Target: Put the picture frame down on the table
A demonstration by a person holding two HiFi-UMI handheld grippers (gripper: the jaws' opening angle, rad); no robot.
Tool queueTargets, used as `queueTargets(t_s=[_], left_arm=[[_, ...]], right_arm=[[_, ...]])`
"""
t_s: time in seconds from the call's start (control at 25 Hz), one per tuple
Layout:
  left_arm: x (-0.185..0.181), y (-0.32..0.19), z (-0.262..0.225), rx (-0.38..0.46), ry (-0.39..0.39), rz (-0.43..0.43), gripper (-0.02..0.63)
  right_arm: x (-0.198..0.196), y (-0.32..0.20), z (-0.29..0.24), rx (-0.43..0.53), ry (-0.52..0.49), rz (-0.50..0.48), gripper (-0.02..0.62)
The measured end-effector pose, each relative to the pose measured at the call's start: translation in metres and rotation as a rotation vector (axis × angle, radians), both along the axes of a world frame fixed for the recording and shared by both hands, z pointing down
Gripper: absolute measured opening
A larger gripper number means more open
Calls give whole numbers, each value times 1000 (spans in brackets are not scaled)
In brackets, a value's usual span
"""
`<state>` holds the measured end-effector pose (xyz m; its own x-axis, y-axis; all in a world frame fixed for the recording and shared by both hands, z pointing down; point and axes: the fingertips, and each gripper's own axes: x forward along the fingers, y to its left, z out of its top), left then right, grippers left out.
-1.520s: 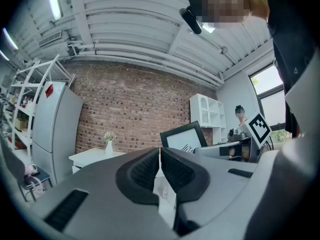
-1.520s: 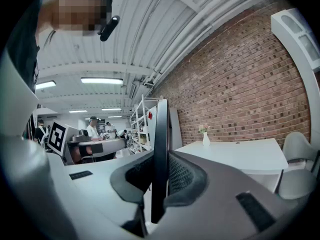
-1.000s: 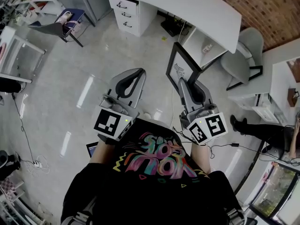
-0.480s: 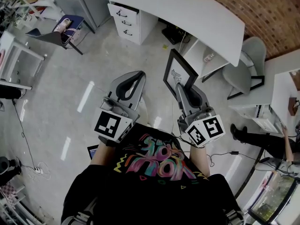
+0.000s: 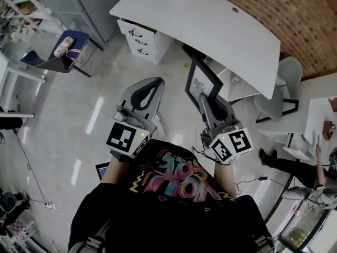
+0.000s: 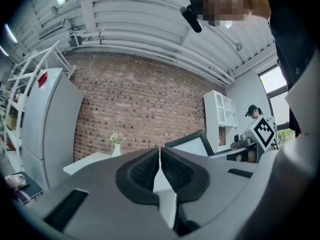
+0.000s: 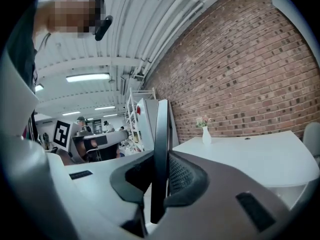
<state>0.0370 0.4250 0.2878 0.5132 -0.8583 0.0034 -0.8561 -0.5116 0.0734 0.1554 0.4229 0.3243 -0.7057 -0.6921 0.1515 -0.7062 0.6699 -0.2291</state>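
Observation:
My right gripper [image 5: 210, 102] is shut on the lower edge of a black picture frame [image 5: 203, 83], which stands upright above the floor just short of the white curved table [image 5: 221, 25]. In the right gripper view the picture frame [image 7: 161, 149] shows edge-on, pinched between the two ribbed pads, with the table [image 7: 250, 154] beyond it. My left gripper [image 5: 145, 92] hangs beside it over the floor, jaws shut on nothing. In the left gripper view the left gripper [image 6: 160, 165] has its pads together, and the picture frame [image 6: 192, 145] shows behind them to the right.
A white vase [image 7: 205, 134] with flowers stands on the table against the brick wall. White drawers [image 5: 141, 31] sit under the table's left end. A grey chair [image 5: 279, 86] stands at the right, a dark chair [image 5: 60, 49] at the left. A person [image 5: 295, 154] stands at the right.
The table has come closer and lower in the head view. The frame, still in my right gripper, now reaches the table's near edge. The left gripper keeps its place.

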Motion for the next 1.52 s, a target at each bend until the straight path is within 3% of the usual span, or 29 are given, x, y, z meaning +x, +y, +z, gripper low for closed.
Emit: queueTargets(t_s=[0.48,0.92,1.28,1.52], left_arm=[[-80,-113,1,-12,-10,-15,31],[-109,-189,15,-27,10,-84,31],[-117,-336,13,-68,-43,-163,31],[-102,-435,-12,-17,-21,-173,31]], right_arm=[[-69,-120,5,-25,13,10,67],[-82,-204,28,-78,36,-21,67],[-94,-368,31,-82,11,-100,67],[-91,-472,22,-98,-38,-116,67]])
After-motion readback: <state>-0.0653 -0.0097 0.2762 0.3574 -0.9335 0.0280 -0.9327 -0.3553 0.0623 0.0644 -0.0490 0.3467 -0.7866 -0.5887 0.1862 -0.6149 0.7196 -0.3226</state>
